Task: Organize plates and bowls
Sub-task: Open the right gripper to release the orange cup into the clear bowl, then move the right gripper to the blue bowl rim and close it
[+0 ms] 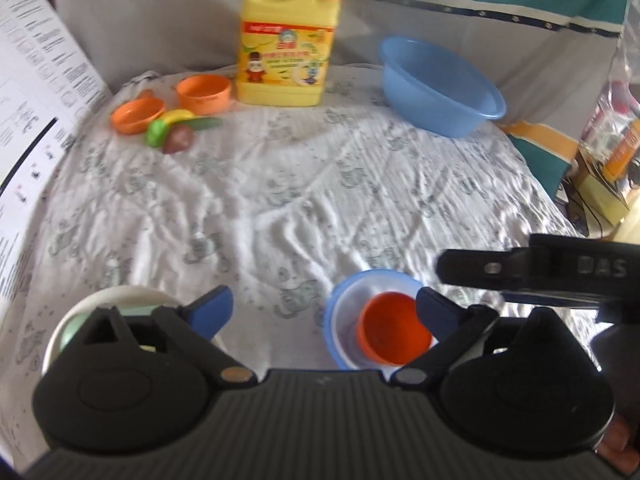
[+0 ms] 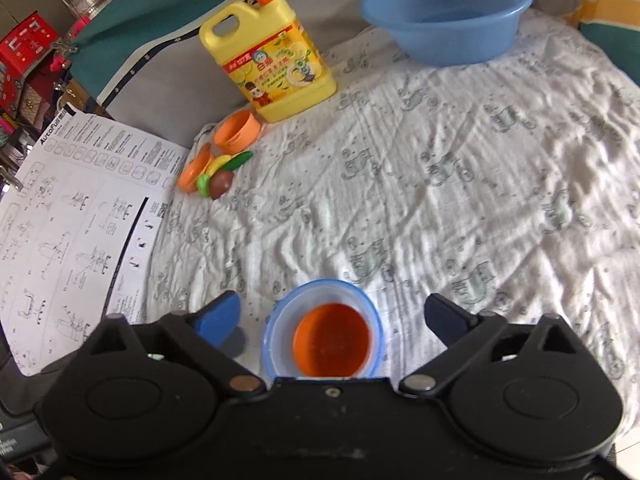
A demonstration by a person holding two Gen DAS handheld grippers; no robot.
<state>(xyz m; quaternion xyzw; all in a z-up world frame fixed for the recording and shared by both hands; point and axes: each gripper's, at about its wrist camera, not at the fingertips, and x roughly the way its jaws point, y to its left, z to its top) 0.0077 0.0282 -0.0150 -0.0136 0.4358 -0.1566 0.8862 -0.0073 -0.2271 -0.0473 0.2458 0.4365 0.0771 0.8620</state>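
- Sitting nested, the small orange bowl [image 2: 331, 339] rests inside a clear blue-rimmed bowl [image 2: 280, 320] on the cloth-covered worktop [image 2: 440, 200]
- Right gripper [image 2: 332, 316] fingers spread wide around it, untouching
- Left gripper [image 1: 324, 312] fingers spread wide, holding nothing

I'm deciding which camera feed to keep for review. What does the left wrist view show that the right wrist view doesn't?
Only the left wrist view shows a white round dish behind the open left gripper, and the right gripper's black finger from the side. Only the right wrist view shows red boxes beyond the table and the open right gripper head-on. Both show the orange cup nested in the blue-rimmed bowl, the yellow detergent jug, blue basin and toy food.
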